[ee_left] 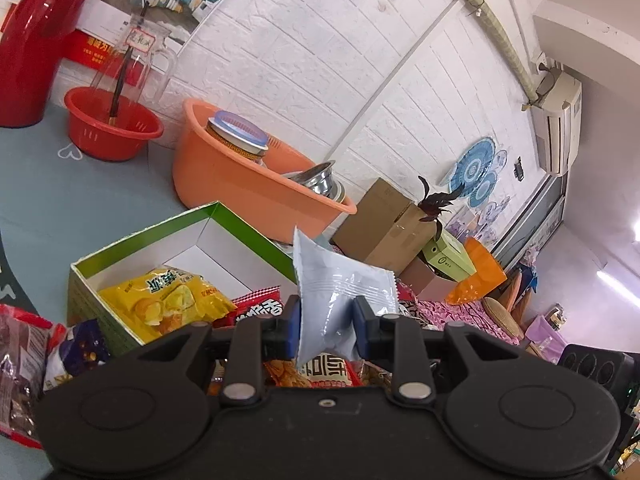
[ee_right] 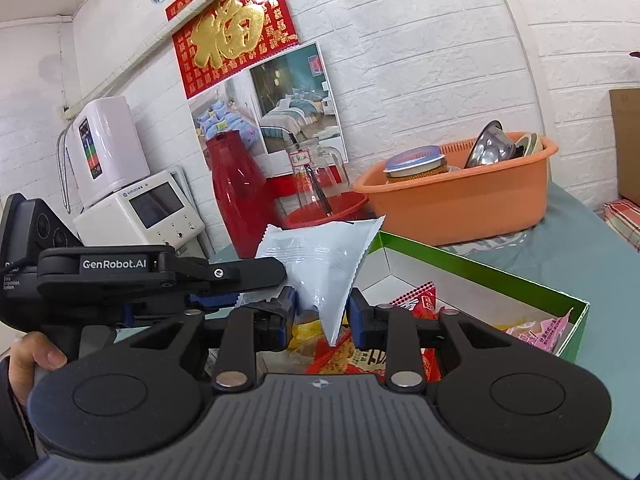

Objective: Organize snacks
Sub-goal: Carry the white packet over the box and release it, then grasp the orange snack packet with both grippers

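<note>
Mid-carry: left gripper (ee_left: 326, 330) and right gripper (ee_right: 322, 320) each pinch a pale sachet (ee_left: 340, 292) low-centre; next, release over green box (ee_left: 224, 220).

We see a pale grey-blue packet (ee_left: 340, 300), plain on its faces, against a white brick-patterned wall (ee_left: 320, 60). The box (ee_left: 248, 220) is green outside and white inside, and in it lie a yellow bag (ee_left: 168, 300) and a red one (ee_left: 260, 306) with white letters. Behind stand an orange basin (ee_left: 224, 184), a red basket (ee_left: 108, 132), a red flask (ee_left: 36, 44) and what may be a blue-patterned fan (ee_left: 474, 168) on the wall.
</note>
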A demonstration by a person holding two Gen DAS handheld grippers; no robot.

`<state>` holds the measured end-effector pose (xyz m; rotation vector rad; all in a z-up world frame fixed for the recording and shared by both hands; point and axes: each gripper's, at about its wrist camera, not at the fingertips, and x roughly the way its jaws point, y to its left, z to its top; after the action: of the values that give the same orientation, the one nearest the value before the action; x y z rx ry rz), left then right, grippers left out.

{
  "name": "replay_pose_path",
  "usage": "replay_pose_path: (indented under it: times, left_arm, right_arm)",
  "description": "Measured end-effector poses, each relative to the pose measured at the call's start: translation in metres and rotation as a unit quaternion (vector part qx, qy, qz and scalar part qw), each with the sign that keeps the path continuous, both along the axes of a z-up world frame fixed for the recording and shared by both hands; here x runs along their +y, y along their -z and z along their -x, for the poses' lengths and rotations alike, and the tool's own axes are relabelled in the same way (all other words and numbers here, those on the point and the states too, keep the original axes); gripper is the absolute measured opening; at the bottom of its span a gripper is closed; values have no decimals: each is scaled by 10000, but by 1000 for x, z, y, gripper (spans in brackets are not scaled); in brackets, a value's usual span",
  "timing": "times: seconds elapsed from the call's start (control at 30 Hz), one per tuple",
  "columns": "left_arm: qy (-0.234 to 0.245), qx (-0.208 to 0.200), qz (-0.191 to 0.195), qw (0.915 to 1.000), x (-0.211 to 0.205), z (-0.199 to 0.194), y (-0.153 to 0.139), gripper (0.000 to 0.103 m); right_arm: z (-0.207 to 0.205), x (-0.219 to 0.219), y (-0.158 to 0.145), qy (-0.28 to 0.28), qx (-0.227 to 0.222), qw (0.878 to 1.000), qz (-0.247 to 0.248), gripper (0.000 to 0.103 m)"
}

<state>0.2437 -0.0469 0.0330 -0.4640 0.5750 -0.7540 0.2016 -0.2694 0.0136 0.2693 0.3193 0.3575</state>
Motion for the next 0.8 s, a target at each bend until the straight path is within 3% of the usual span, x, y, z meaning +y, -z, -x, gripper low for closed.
replay_pose_path:
  times: [0.1,0.13,0.2,0.23,0.27,0.5,0.8]
  left_arm:
    - [-18,37,-61,10000,-4,-10,5,36]
    - [-12,44,-133,9999,-5,-13,7,42]
    - [-180,38,-370,9991,-8,-15,10,103]
    - [-347,-23,-453,9984,-7,-12,11,103]
    - [-463,-121,-516,9975,-6,-9,11,103]
    - [-499,-195,-560,9970,7,3,5,103]
    - [-629,-104,-801,9947,28,50,6,103]
  right_arm:
    - [-11,-1,4,47,91,9999,53,51]
    - [-15,0,6,83,165,9998,96,57]
    - [-22,1,9,278,323,9988,245,70]
    - [-22,1,11,382,330,9983,279,97]
    - [-20,0,12,468,253,9981,295,103]
    - [-4,-2,8,405,70,9988,257,103]
    - [50,8,3,10,-180,9998,32,103]
